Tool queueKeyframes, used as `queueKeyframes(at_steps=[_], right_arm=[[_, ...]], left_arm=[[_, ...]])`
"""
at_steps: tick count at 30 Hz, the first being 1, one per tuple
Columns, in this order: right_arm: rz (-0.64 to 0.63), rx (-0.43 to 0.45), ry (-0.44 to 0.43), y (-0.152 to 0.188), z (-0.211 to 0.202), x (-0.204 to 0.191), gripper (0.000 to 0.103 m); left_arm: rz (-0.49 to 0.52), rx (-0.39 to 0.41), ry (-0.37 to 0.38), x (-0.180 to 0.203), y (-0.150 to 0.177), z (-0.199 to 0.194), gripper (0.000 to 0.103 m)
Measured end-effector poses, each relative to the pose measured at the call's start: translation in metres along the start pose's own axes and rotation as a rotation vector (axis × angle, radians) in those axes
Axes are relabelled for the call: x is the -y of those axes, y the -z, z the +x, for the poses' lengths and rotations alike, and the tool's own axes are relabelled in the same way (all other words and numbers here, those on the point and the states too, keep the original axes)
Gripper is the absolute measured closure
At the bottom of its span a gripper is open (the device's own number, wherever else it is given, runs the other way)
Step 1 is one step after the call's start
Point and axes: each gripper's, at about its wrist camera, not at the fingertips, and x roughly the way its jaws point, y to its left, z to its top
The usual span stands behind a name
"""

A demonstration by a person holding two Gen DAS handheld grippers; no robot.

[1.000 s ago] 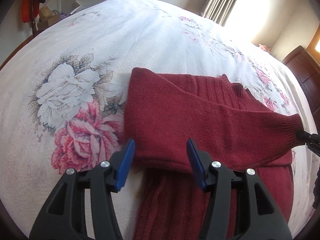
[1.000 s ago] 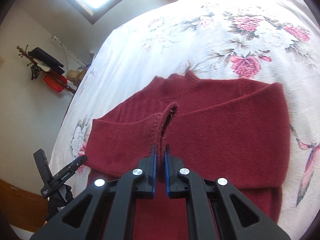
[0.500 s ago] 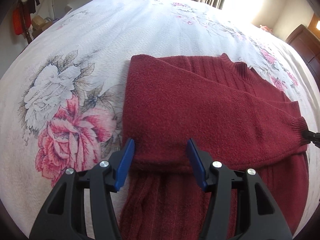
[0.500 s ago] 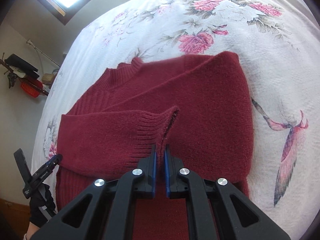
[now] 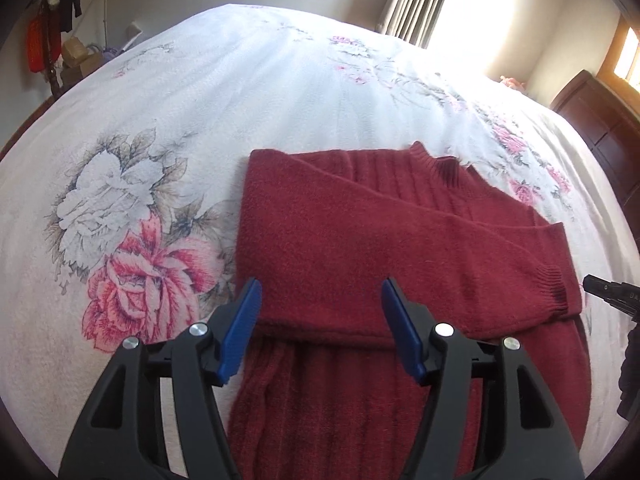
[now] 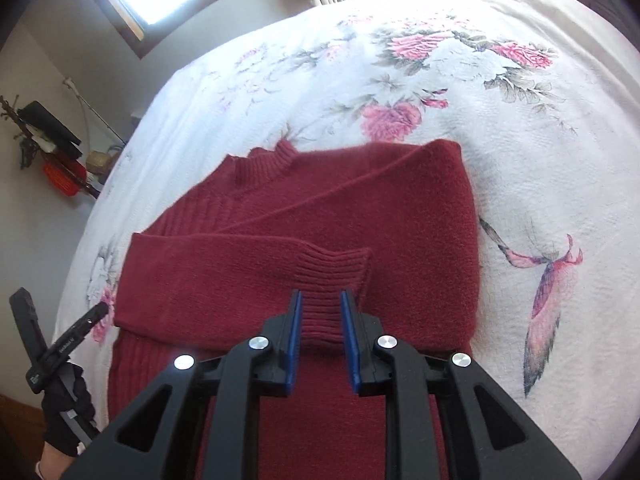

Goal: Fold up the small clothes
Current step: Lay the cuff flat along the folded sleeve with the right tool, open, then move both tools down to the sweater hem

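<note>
A dark red knit sweater [image 5: 360,240] [image 6: 320,208] lies flat on the flowered bedspread [image 5: 240,80], collar toward the far side, with both sleeves folded across the chest. My left gripper [image 5: 320,286] is open and hovers over the near edge of the folded left sleeve, holding nothing. My right gripper [image 6: 321,296] is open, its blue pads on either side of the ribbed cuff [image 6: 332,264], which lies flat on the sweater. That cuff [image 5: 554,292] also shows in the left wrist view, by the right gripper's tip at the frame edge.
The white bedspread [image 6: 520,160] stretches wide around the sweater. A coat stand with a red bag [image 5: 40,48] is at the far left wall, and a dark wooden cabinet [image 5: 600,120] at the far right. A gloved hand [image 6: 64,408] holds the left gripper.
The right gripper carried the sleeve cuff across the chest, laid it flat and opened. The left gripper stayed open over the left sleeve fold.
</note>
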Motion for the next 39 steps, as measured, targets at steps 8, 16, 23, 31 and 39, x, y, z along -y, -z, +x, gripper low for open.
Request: queueKeyframes(at_steps=[8, 16, 23, 31, 39], right_arm=[[-0.033, -0.100, 0.008, 0.008, 0.037, -0.009, 0.083], [0.039, -0.121, -0.023, 0.028, 0.062, 0.019, 0.088], [0.050, -0.111, -0.009, 0.031, 0.067, 0.019, 0.089], [0.034, -0.107, 0.011, 0.028, 0.049, 0.010, 0.085], [-0.030, -0.062, 0.004, 0.088, -0.033, 0.014, 0.071]], left_arm=[[0.028, -0.086, -0.004, 0.020, 0.009, 0.037, 0.040], [0.054, -0.110, -0.009, 0.011, 0.022, 0.054, 0.039], [0.047, -0.122, -0.003, 0.009, 0.022, 0.056, 0.039], [0.035, -0.136, -0.030, 0.016, 0.018, 0.040, 0.040], [0.022, -0.153, -0.008, -0.012, 0.066, -0.025, 0.036]])
